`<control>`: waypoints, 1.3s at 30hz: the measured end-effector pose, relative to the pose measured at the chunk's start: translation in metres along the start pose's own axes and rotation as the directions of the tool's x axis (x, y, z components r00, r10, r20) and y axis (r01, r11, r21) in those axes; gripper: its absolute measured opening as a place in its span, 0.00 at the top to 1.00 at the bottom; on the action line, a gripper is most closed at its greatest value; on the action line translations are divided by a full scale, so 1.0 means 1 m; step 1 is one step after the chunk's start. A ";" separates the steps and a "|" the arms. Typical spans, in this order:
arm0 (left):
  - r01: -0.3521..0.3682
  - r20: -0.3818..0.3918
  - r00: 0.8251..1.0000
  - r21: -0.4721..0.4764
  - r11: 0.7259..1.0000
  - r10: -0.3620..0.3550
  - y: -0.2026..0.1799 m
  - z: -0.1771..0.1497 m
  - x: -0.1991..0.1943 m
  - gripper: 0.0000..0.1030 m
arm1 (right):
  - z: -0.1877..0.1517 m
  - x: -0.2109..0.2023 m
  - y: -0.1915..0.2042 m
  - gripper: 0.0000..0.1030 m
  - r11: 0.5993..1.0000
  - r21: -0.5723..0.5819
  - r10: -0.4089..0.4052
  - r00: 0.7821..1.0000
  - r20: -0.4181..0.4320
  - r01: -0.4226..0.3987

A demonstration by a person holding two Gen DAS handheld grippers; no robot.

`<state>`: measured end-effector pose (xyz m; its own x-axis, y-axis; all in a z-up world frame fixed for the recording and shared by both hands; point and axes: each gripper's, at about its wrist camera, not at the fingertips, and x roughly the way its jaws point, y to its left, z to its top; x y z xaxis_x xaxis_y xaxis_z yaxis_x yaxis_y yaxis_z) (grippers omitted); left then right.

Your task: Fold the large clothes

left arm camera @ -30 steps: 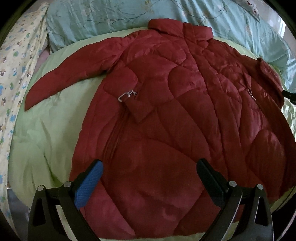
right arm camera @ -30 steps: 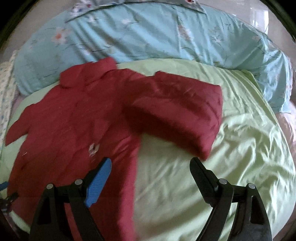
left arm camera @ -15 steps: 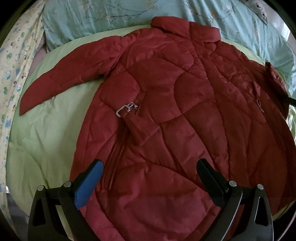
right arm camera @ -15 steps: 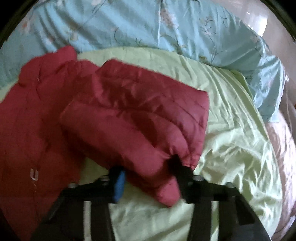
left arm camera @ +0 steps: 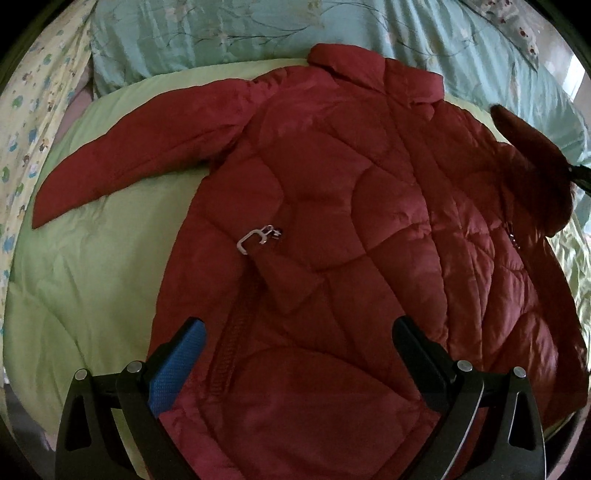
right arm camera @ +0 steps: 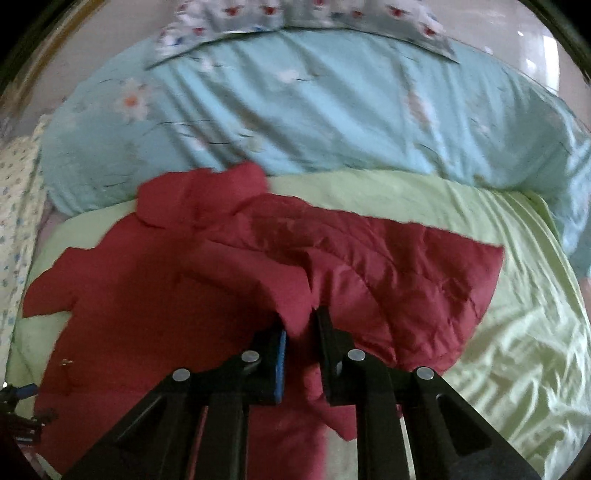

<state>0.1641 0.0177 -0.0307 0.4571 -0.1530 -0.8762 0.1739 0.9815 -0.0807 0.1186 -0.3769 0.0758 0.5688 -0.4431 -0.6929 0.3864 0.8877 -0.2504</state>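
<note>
Jacket [left arm camera: 351, 229], dark red and puffy with curved quilting seams, lies spread flat on a pale green quilt [left arm camera: 85, 280] that covers the bed. We see its collar [left arm camera: 376, 74] toward a light blue floral duvet [left arm camera: 229, 33], one sleeve [left arm camera: 140, 147] stretched out to the left, and a small metal zipper pull [left arm camera: 255, 239] on its glossy, wrinkled front. Our left gripper [left arm camera: 295, 354] hovers over the hem with its jaws wide apart, empty. Only the right wrist view shows our right gripper [right arm camera: 299, 332] clenched on a fold of the other sleeve [right arm camera: 388, 273], raised above the quilt; that view is blurred, so the stitching is hard to make out. In the left view this sleeve is a dark shape at the right edge, and the jacket's hem is cut off.
</note>
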 end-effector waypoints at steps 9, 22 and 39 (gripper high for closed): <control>0.045 0.004 0.999 -0.057 0.997 -0.045 0.021 0.000 -0.001 0.01 | 0.007 0.005 0.071 0.90 0.987 -0.043 0.152 0.988 -0.001 -0.152; 0.268 0.048 0.963 -0.110 0.957 -0.264 0.056 0.048 0.011 0.02 | -0.005 0.054 0.165 0.90 0.928 -0.079 0.359 0.931 -0.060 -0.363; 0.564 -0.052 0.798 -0.285 0.775 -0.600 0.081 0.174 0.151 0.54 | -0.025 0.104 0.192 0.83 0.890 -0.094 0.429 0.889 -0.161 -0.447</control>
<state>0.3990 0.0540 -0.0869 0.2155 -0.7052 -0.6755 0.1440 0.7072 -0.6922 0.2337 -0.2495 -0.0619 0.5541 0.0073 -0.8324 0.0217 0.9995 0.0233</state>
